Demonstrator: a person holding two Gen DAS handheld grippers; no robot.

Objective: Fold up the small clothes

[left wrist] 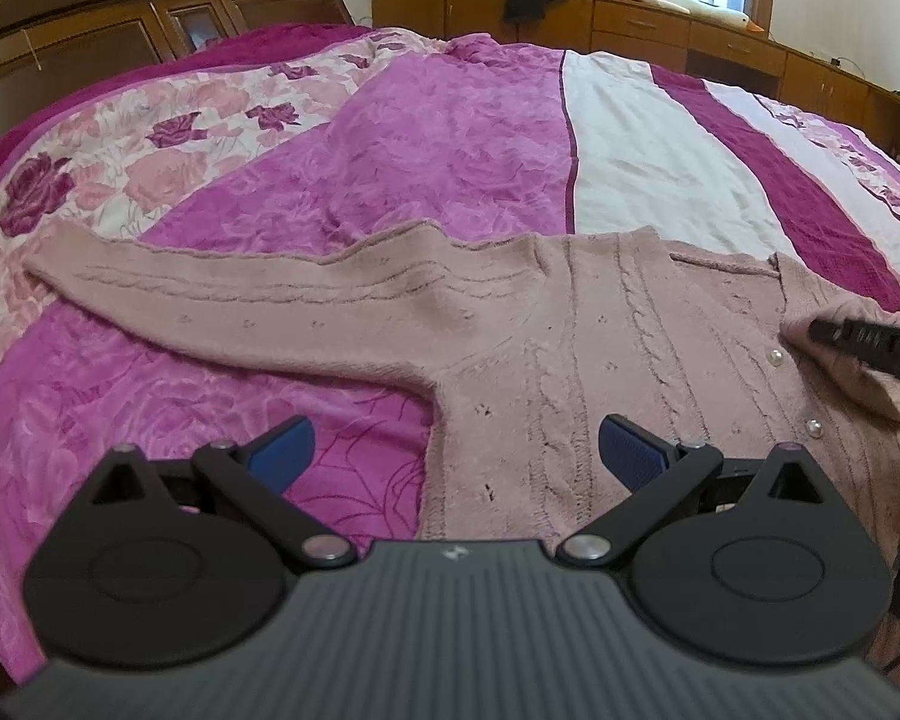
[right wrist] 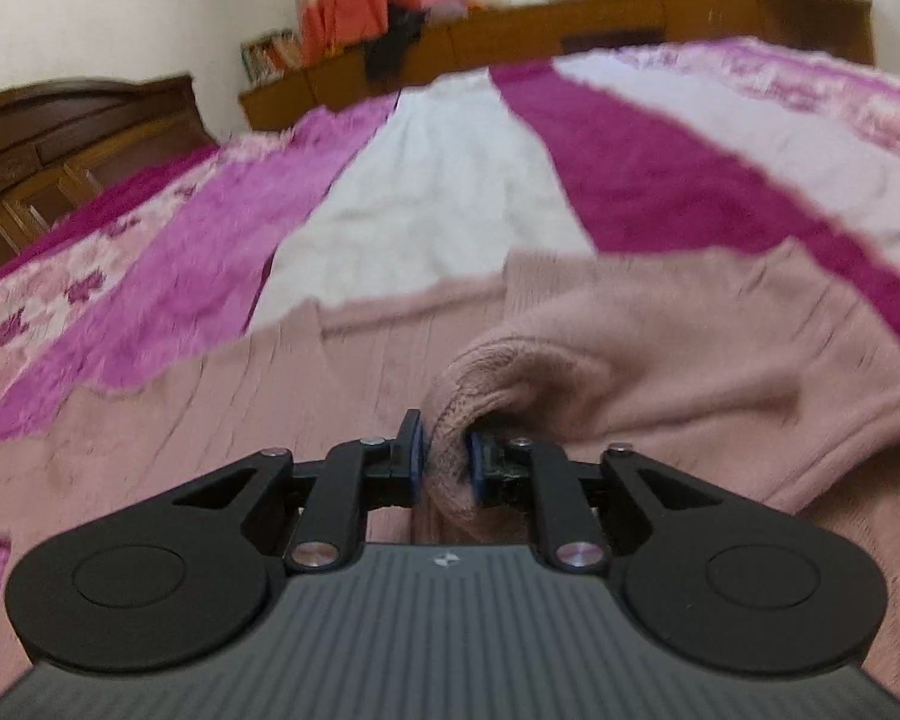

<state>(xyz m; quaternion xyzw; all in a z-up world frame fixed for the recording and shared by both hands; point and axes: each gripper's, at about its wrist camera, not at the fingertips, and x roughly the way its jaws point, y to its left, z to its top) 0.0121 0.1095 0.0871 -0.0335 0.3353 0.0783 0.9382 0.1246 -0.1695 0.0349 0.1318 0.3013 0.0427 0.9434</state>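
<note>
My right tool (right wrist: 444, 465) pinches the fuzzy pink knitted cardigan (left wrist: 570, 336) by its sleeve so I can fold it over. My left tool (left wrist: 456, 450) waits wide open above the hem.

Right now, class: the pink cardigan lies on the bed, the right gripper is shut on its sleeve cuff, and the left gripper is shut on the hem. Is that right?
Not quite. The left gripper is open and holds nothing, as the left wrist view shows. The rest stands: the pink cardigan lies on the bed, and the right gripper is shut on its sleeve cuff.
</note>
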